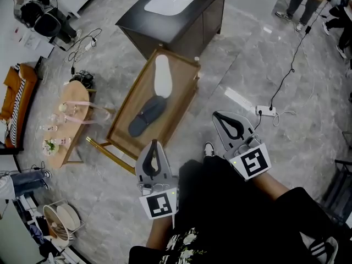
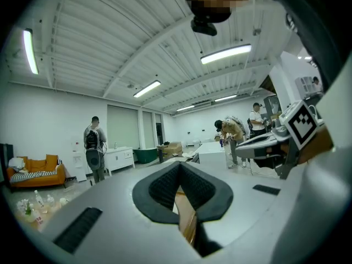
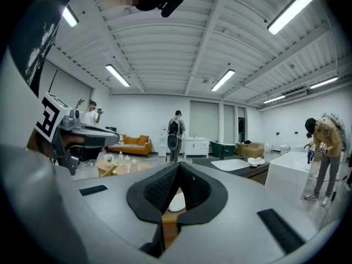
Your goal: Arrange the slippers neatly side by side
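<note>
Both hands held low ahead of the body, grippers near level.
Left gripper (image 1: 154,142): jaws pressed together, nothing between them. It points to 12 o'clock, tip at the near rim of the wooden tray (image 1: 177,100).
Right gripper (image 1: 216,115): likewise closed and empty, aimed at 10–11 o'clock, over floor near the tray's right rim.
In the tray: dark grey slipper (image 1: 147,116), with the white slipper (image 1: 162,76) at its 1 o'clock, lying end to end.

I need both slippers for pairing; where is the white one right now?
In the head view, near the centre, the white slipper lies at the far end of the wooden tray, just beyond the grey slipper and nearest the dark cabinet.
</note>
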`<state>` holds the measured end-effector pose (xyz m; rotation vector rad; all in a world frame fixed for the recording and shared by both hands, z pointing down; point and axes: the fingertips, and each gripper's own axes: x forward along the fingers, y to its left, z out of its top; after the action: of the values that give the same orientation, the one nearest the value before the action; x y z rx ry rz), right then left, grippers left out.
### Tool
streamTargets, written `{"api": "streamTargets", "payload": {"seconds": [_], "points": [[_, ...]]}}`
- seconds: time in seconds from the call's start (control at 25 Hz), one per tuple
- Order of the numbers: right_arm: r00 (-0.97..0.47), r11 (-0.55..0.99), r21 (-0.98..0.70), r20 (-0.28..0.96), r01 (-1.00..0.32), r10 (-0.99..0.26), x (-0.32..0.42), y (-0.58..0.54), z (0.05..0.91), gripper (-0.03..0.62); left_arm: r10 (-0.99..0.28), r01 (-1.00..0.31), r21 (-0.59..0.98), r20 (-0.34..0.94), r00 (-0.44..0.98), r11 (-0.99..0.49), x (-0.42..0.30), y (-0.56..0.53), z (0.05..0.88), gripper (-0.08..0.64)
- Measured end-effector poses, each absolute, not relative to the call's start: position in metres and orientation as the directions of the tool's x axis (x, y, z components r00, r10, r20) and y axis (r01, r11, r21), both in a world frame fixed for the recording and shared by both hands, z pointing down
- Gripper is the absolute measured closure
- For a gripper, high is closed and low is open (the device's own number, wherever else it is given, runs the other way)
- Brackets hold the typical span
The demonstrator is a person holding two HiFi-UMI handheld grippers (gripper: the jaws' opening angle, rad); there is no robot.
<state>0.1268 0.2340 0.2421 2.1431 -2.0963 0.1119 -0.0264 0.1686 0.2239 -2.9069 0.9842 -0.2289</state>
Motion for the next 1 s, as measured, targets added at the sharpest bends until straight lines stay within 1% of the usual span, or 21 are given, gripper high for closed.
{"api": "streamTargets", "payload": {"seconds": [0.4, 0.6, 1.0], "points": [[-0.072, 0.078, 0.025, 0.168, -0.997, -0.983, 0.127, 0.196, 0.255, 0.594, -0.686, -0.680, -0.105, 0.174, 0.706, -0.726, -0.036, 0.149, 0.243, 0.558], [-0.105, 0.114, 0.036, 0.189, -0.993, -0.976, 0.130, 0.170, 0.262, 0.594, -0.713, -0.708, -0.099, 0.177, 0.679, -0.699, -0.040, 0.129, 0.247, 0.558], [-0.207, 0.219, 0.043, 0.185, -0.975, -0.961, 0.114, 0.109, 0.257, 0.594, -0.761, -0.757, -0.105, 0.167, 0.626, -0.645, -0.050, 0.080, 0.243, 0.558]]}}
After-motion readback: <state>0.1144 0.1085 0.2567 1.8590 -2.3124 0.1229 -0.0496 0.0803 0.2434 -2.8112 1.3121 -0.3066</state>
